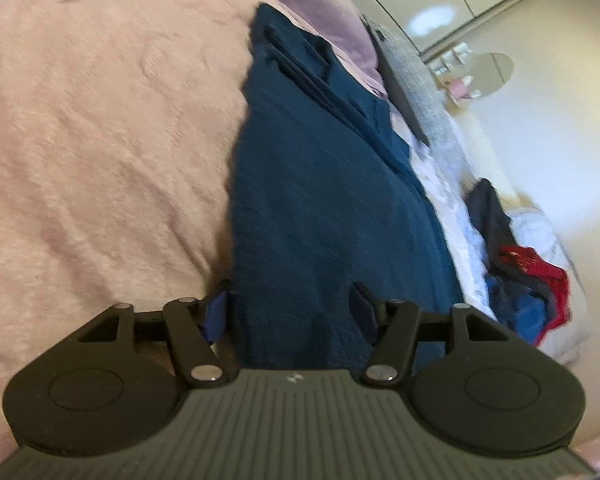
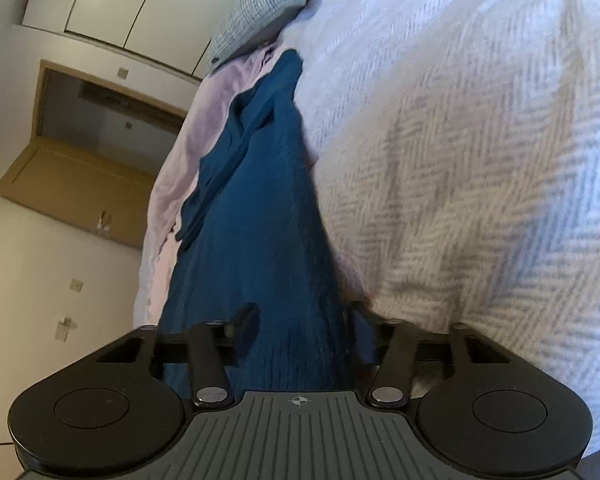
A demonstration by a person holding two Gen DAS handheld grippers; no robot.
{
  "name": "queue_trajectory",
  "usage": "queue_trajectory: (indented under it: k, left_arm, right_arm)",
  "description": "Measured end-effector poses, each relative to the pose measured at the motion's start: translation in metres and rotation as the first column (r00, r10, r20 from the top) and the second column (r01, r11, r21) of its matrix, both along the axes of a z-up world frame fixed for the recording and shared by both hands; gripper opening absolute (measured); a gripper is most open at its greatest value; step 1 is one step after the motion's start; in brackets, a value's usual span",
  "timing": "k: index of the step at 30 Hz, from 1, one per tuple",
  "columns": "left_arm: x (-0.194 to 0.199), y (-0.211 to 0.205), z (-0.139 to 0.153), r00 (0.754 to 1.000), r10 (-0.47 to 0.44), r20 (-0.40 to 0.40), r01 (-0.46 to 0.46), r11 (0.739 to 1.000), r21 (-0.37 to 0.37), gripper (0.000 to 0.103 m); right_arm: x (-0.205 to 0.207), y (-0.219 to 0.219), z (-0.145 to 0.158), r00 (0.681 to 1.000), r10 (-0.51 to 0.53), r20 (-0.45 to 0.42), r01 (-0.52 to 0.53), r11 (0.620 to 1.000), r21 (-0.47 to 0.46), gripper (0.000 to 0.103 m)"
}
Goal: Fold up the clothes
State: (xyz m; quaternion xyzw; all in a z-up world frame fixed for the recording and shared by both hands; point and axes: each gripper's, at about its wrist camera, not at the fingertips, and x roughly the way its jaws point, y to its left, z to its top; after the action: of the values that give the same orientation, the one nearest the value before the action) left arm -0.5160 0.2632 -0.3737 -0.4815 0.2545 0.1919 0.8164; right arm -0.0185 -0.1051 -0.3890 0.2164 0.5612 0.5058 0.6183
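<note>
While it lies stretched along the bed: the dark blue garment [image 1: 324, 200] runs lengthwise, folds bunched at its far end.
Under it: pink blanket [image 1: 100, 140] on one side, white herringbone cover [image 2: 460, 160] on the other.
Left gripper [image 1: 288, 312]: jaws apart, straddling the garment's near edge; no pinch visible.
Right gripper [image 2: 304, 332]: jaws apart, blue cloth between them; whether the pads press is unclear.
Beyond: grey pillow [image 2: 260, 8], heap of clothes [image 1: 520, 272].

Teal garment [image 1: 320, 200] between pink blanket [image 1: 100, 140] and white herringbone bedspread [image 2: 480, 160]
</note>
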Motion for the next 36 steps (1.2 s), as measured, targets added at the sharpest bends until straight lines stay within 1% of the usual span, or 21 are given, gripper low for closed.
queue_trajectory:
  k: [1,3,4,5,6,7,8,10,12,14,17,20,24,26,29,32,36]
  left_arm:
    - [0.000,0.000,-0.001,1.000,-0.003,0.001,0.003,1.000,0.002,0.051]
    - [-0.001,-0.001,-0.003,1.000,-0.007,0.004,0.007,1.000,0.008,0.042]
    - [-0.002,0.001,-0.004,1.000,-0.003,0.006,0.003,1.000,0.000,0.032]
    - [-0.004,0.003,-0.006,1.000,0.004,0.011,-0.004,1.000,-0.017,0.015]
    - [-0.004,0.005,-0.010,1.000,0.013,0.020,-0.012,0.999,-0.046,0.008]
    - [-0.005,0.006,-0.012,0.999,0.023,0.028,-0.021,0.998,-0.066,0.007]
    - [-0.005,0.006,-0.014,0.999,0.032,0.035,-0.029,0.996,-0.084,0.006]
    - [-0.004,0.001,-0.008,0.999,0.034,0.024,-0.033,0.998,-0.044,0.006]
    - [-0.009,-0.003,-0.001,0.998,0.049,0.043,-0.048,0.999,-0.021,0.005]
    - [-0.019,-0.004,0.005,0.994,0.076,0.077,-0.075,0.997,-0.016,0.005]
    - [-0.028,-0.009,0.020,0.989,0.082,0.121,-0.084,0.996,0.013,0.005]
    - [-0.035,-0.015,0.037,0.983,0.081,0.162,-0.089,0.995,0.041,0.004]
    - [-0.056,-0.026,0.062,0.972,0.085,0.218,-0.104,0.992,0.077,0.004]
    - [-0.069,-0.036,0.071,0.969,0.082,0.231,-0.105,0.991,0.087,0.004]
    - [-0.095,-0.054,0.081,0.966,0.078,0.247,-0.104,0.990,0.095,0.004]
    - [-0.122,-0.077,0.085,0.964,0.077,0.253,-0.104,0.990,0.097,0.004]
    - [-0.159,-0.111,0.081,0.966,0.091,0.243,-0.110,0.992,0.066,0.004]
  right_arm:
    - [-0.001,-0.001,-0.003,1.000,0.005,-0.022,-0.005,1.000,0.006,0.040]
    - [-0.003,-0.003,-0.008,0.999,0.008,-0.052,-0.007,1.000,0.013,0.039]
    - [-0.004,-0.002,-0.009,0.999,0.010,-0.050,-0.009,1.000,0.014,0.038]
    - [-0.005,0.000,-0.010,0.999,0.014,-0.049,-0.013,1.000,0.012,0.036]
    - [-0.005,0.002,-0.010,0.999,0.017,-0.050,-0.017,1.000,0.010,0.033]
    - [-0.007,0.006,-0.011,0.999,0.019,-0.050,-0.019,1.000,0.000,0.018]
    - [-0.007,0.010,-0.009,0.999,0.016,-0.046,-0.017,1.000,-0.018,0.011]
    - [-0.009,0.015,-0.004,0.999,0.008,-0.032,-0.009,0.999,-0.045,0.009]
    - [-0.011,0.010,0.011,1.000,-0.013,0.006,0.013,1.000,-0.024,0.008]
    - [-0.012,0.003,0.026,0.999,-0.037,0.038,0.037,0.999,-0.001,0.007]
    - [-0.013,-0.011,0.047,0.996,-0.081,0.041,0.079,0.996,0.041,0.006]
    - [-0.022,-0.013,0.067,0.995,-0.082,0.050,0.078,0.993,0.086,0.006]
    - [-0.034,-0.018,0.093,0.994,-0.081,0.079,0.070,0.989,0.134,0.006]
    - [-0.041,-0.021,0.105,0.993,-0.086,0.083,0.073,0.985,0.156,0.006]
    - [-0.058,-0.040,0.118,0.993,-0.086,0.085,0.069,0.980,0.184,0.006]
    - [-0.084,-0.069,0.127,0.992,-0.083,0.097,0.063,0.978,0.199,0.006]
    - [-0.124,-0.106,0.124,0.994,-0.086,0.069,0.072,0.979,0.192,0.006]
